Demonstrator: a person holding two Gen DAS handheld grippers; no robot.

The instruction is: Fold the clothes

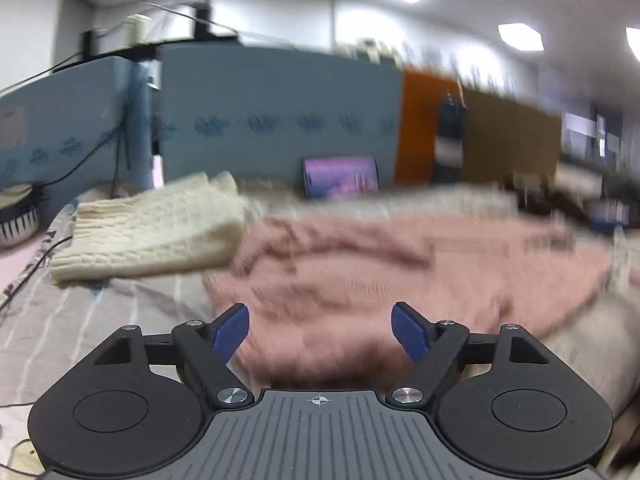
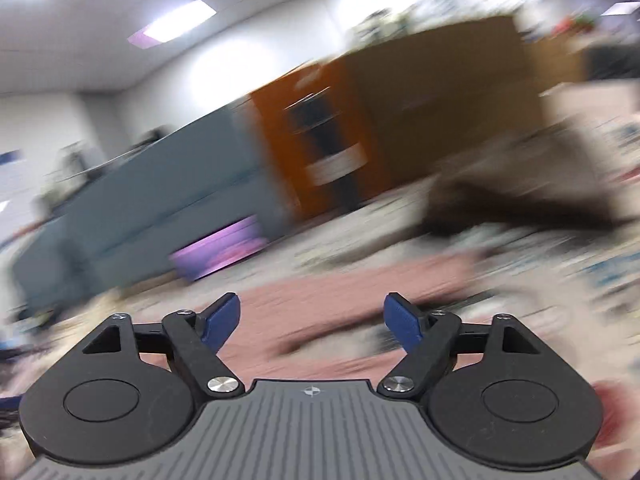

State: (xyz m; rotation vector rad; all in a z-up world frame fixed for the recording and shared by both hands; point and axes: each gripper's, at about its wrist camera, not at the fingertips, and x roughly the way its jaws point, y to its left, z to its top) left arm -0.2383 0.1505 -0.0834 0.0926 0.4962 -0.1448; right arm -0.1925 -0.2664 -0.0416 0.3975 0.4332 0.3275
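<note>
A pink fuzzy garment (image 1: 400, 276) lies spread and rumpled on the bed, just ahead of my left gripper (image 1: 320, 330), which is open and empty above its near edge. A folded cream knit sweater (image 1: 156, 232) sits on the bed to the left of the pink garment. In the blurred, tilted right wrist view, the pink garment (image 2: 340, 304) lies ahead of my right gripper (image 2: 312, 324), which is open and empty. A dark brown garment (image 2: 520, 196) lies further off to the right.
The bed has a grey striped sheet (image 1: 80, 332). A blue partition (image 1: 260, 120) and an orange-brown cabinet (image 1: 480, 136) stand behind it. A purple-lit screen (image 1: 340, 176) leans at the back. Black cables (image 1: 40, 264) run along the left edge.
</note>
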